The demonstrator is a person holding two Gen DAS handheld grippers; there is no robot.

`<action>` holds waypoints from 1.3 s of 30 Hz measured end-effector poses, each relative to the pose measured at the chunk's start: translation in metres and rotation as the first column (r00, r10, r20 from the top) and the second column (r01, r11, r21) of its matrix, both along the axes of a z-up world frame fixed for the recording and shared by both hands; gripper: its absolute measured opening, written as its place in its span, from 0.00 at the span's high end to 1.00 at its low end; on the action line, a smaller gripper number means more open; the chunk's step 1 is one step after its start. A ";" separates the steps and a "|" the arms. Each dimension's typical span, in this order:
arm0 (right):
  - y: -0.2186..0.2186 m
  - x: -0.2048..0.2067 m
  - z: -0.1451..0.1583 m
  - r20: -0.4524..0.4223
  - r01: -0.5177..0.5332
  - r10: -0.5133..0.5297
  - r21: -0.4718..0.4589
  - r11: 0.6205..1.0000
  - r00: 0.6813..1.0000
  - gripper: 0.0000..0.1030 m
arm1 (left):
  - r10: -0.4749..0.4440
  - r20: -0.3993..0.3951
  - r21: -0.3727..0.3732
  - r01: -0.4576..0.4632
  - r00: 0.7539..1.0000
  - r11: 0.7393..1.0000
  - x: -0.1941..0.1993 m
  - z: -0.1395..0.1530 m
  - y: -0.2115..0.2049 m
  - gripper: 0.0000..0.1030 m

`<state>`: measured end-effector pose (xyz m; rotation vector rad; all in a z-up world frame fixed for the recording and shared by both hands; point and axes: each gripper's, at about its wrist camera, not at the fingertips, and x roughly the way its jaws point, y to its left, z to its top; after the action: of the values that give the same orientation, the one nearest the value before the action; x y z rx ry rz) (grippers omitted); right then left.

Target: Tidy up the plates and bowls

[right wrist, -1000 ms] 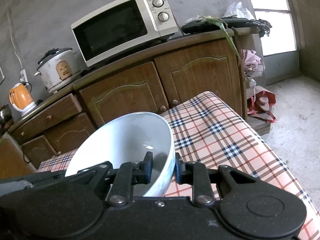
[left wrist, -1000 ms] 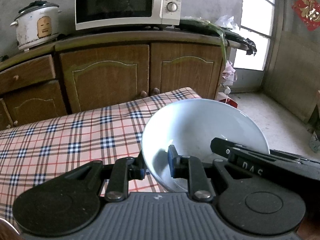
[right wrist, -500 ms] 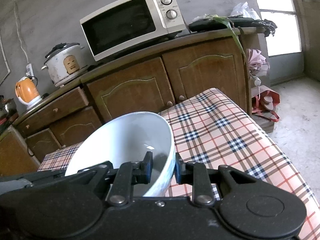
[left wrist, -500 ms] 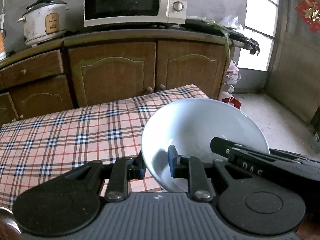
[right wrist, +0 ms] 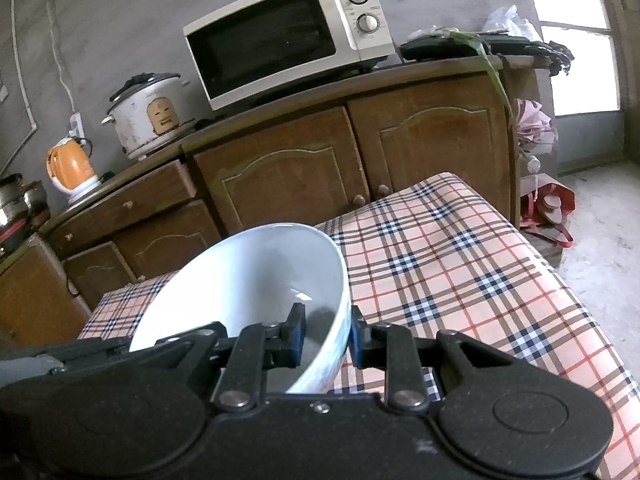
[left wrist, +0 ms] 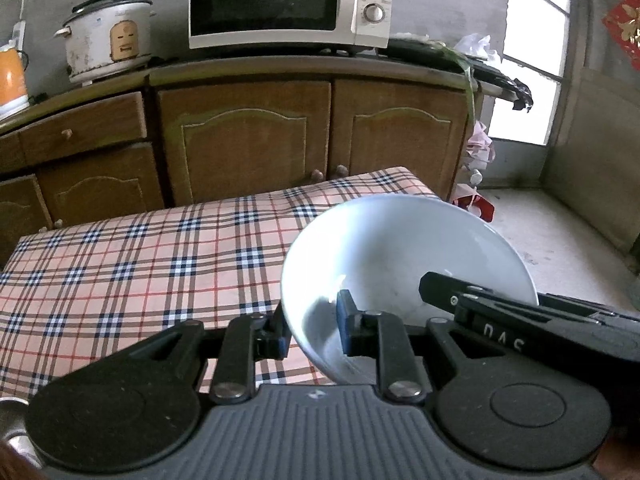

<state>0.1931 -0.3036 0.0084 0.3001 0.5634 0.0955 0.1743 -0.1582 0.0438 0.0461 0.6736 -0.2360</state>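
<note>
Bowl (left wrist: 404, 256) hangs above the table's (left wrist: 120, 264) near edge, left gripper (left wrist: 312, 330) and right gripper (right wrist: 326, 340) each pinching its rim (opposite sides); uneven pull could slip it.

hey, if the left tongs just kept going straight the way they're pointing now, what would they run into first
Probably the checked tablecloth. The left tongs are shut on the white bowl's rim and point downward over the table, so bowl and tongs would likely meet the cloth before the wooden cabinet behind; depth is unclear.
</note>
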 end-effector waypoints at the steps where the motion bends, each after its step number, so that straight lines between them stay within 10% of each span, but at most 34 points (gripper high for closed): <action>1: 0.001 0.000 0.000 0.000 -0.003 0.003 -0.001 1.000 1.000 0.72 | 0.002 0.000 -0.001 -0.002 1.000 1.000 0.000 0.000 0.001 0.79; 39: 0.026 -0.016 0.000 0.022 -0.079 0.079 -0.030 0.996 0.997 0.72 | 0.070 0.008 -0.016 -0.070 0.998 0.997 -0.027 0.001 0.022 0.78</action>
<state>0.1768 -0.2772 0.0089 0.2483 0.5537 0.1668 0.1469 -0.1362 0.0449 0.0088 0.6637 -0.1739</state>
